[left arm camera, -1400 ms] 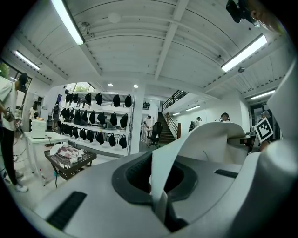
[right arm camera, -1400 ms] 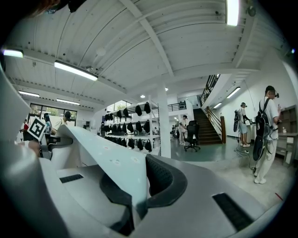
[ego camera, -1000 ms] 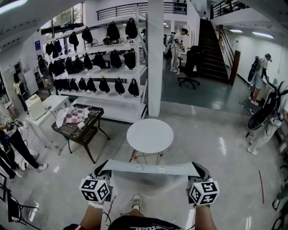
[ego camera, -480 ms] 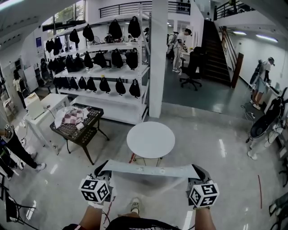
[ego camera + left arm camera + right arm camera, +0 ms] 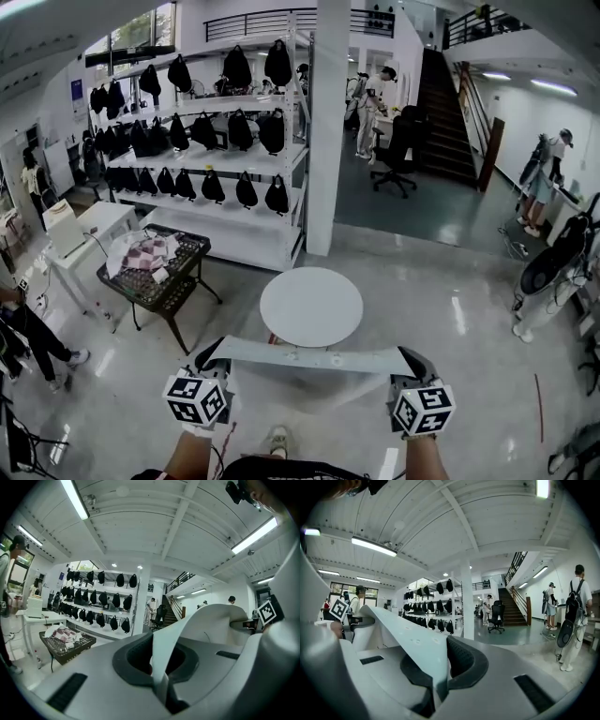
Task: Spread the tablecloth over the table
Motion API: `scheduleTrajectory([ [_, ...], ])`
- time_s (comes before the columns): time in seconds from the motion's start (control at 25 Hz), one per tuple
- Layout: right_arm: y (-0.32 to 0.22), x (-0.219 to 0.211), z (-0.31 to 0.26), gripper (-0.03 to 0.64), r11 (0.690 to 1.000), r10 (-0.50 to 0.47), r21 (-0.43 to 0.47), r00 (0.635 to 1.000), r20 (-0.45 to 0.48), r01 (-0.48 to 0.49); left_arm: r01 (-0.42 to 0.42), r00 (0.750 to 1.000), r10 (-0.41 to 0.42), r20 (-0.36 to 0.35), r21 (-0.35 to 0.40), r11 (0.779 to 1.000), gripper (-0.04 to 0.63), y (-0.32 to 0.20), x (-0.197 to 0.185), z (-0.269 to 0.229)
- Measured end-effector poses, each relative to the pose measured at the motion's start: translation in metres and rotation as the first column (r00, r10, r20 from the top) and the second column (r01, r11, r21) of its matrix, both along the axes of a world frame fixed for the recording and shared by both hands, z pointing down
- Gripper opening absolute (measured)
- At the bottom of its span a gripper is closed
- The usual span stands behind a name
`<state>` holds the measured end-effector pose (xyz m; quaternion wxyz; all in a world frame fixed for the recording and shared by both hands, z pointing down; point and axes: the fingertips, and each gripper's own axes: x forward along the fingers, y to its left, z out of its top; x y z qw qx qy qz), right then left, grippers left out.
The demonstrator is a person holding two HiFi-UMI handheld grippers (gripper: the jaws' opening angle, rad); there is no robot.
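L gripper (image 5: pixel 161 674) is pinching one end of the tablecloth (image 5: pixel 206 620) — jaws squeezed narrow, w/ the pale fabric running up out from btwn the pads. R gripper (image 5: pixel 435 679) is doing the same at the other end, jaws nearly together on the cloth edge. In the head view both are sitting low in frame, well apart, w/ the cloth stretching btwn them as a flat pale band. It's hanging in the air just short of the round table (image 5: pixel 311 307), not touching it. Whether more fabric is hanging below the band — can't tell; it's looking folded or gathered rather than opened out. Task-wise I'm judging this as early: the two-end hold is done, but the white tabletop is showing fully bare, so carrying over, opening out, lowering and letting go are all left to do. Cloth's long axis is running left-right across the head view, gripper to gripper, approx level, R end sitting a touch lower in frame; it's lying broadside to the table, long edge facing it. Off to the L a black wire cart (image 5: pixel 155 277) w/ a checked cloth on it is standing apart from the table; a rack of black bags (image 5: pixel 216 141) and a white pillar (image 5: pixel 323 122) are standing further back.
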<state>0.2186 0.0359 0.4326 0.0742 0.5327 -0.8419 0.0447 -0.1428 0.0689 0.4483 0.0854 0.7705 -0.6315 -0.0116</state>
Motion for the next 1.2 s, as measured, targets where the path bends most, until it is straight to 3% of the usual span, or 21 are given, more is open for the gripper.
scheduleTrajectory([
  [1.2,-0.164,-0.047,-0.026,0.031,0.997,0.079,0.019,0.997,-0.028,-0.078,-0.078,0.995,0.08,-0.058,0.03,0.996,0.018,-0.196,-0.049,-0.019],
])
